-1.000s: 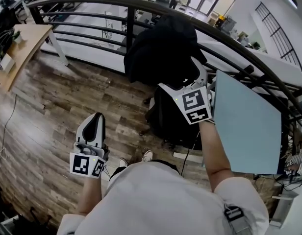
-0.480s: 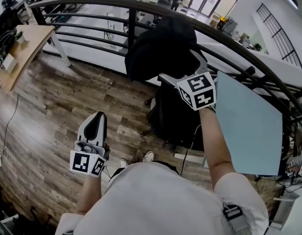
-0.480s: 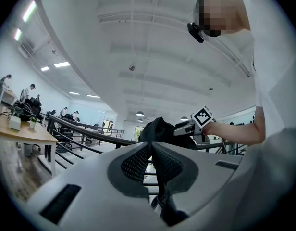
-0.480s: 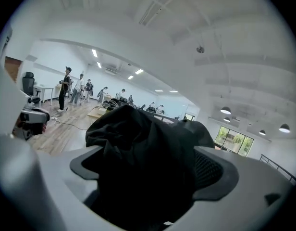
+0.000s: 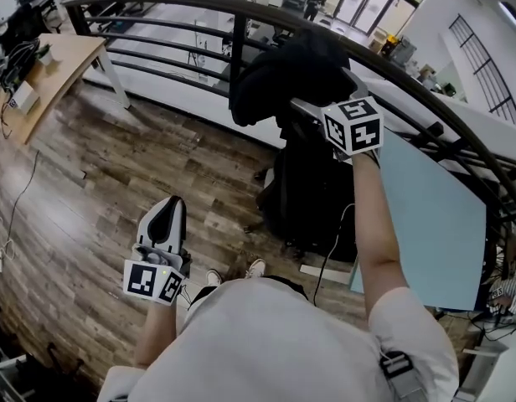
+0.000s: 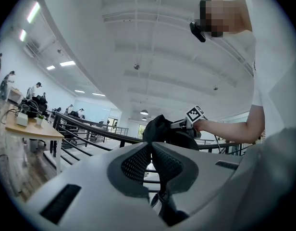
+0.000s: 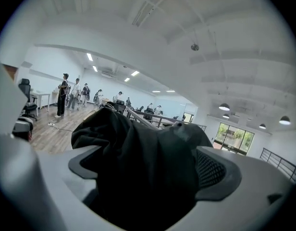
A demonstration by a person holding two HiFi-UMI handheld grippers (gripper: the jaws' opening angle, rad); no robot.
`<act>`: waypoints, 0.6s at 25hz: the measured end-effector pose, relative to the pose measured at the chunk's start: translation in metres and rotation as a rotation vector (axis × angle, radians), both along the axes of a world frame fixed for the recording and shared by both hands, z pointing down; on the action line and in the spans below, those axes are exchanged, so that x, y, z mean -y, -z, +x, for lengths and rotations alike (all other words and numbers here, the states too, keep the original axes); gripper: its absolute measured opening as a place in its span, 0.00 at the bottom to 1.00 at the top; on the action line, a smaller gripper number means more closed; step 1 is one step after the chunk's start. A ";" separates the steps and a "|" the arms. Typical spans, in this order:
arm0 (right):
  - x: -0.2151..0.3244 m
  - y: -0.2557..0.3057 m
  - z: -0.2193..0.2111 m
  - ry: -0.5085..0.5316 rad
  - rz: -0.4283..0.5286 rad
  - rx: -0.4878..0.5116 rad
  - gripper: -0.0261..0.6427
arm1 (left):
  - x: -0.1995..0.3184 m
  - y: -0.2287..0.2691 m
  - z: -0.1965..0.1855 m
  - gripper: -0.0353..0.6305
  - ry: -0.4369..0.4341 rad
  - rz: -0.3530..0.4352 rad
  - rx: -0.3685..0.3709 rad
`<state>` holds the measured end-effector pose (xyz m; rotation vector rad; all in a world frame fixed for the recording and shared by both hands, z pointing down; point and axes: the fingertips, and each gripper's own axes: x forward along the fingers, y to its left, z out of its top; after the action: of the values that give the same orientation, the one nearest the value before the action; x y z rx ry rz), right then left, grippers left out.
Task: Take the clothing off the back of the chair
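Right gripper (image 7: 148, 177) is clamped down on a thick bunch of the black clothing (image 7: 138, 162), with fabric filling the whole gap between its jaws. The bundle hangs off the front of that gripper, right above the black chair (image 5: 304, 191) by the railing (image 5: 157, 2), though I can't tell if it's clear of the chair back. Left gripper (image 6: 151, 160) is closed on nothing, down low by the person's side, well away from it.

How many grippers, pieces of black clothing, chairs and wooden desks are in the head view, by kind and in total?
Grippers: 2, the left gripper and the right gripper
Black clothing: 1
Chair: 1
Wooden desk: 1
Total: 5
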<state>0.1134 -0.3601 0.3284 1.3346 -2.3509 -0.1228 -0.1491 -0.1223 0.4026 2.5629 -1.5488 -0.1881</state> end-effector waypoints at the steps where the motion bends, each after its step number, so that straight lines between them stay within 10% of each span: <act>1: 0.004 0.000 0.002 -0.003 -0.009 0.012 0.86 | -0.001 -0.001 -0.002 0.11 0.004 -0.002 -0.002; 15: 0.039 -0.018 0.011 0.023 -0.152 0.253 0.86 | -0.003 -0.006 -0.002 0.11 0.005 -0.033 -0.009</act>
<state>0.1241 -0.3989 0.3459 1.3146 -2.5250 0.2266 -0.1514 -0.1195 0.4091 2.5299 -1.5414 -0.1729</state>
